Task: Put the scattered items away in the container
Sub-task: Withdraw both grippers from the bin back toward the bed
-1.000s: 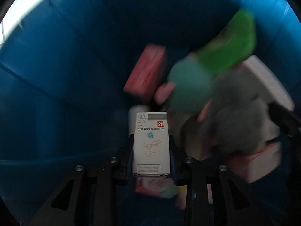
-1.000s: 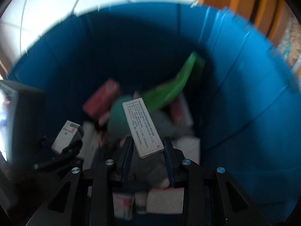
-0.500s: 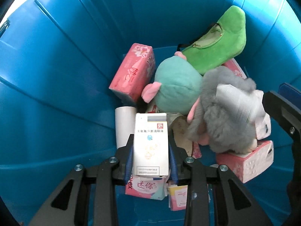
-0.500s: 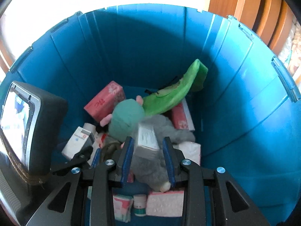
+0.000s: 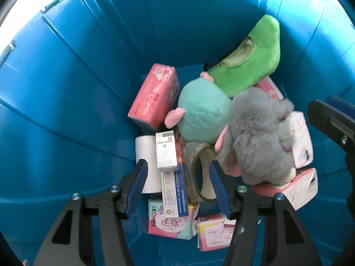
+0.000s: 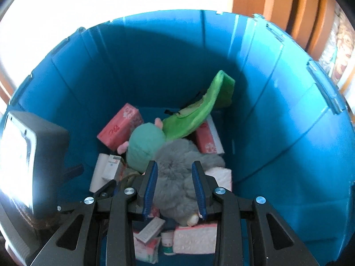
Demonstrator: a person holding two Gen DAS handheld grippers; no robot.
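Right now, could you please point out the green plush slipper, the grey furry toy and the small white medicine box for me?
green plush slipper point(image 5: 250, 66): left wrist view, on its side wall.
grey furry toy point(image 5: 259, 137): left wrist view, on the middle of its body.
small white medicine box point(image 5: 166, 150): left wrist view, on its printed front face.

Both wrist views steeply down into blue bin point(image 5: 66, 88), sharing contents

Hidden and cut-off parts in the blue plastic bin point(image 5: 77, 93)

A roll of brownish tape point(image 5: 200, 173) is half covered by the grey fluffy plush toy point(image 5: 259, 139); print on the small white medicine box point(image 5: 166, 153) is too small to be read.
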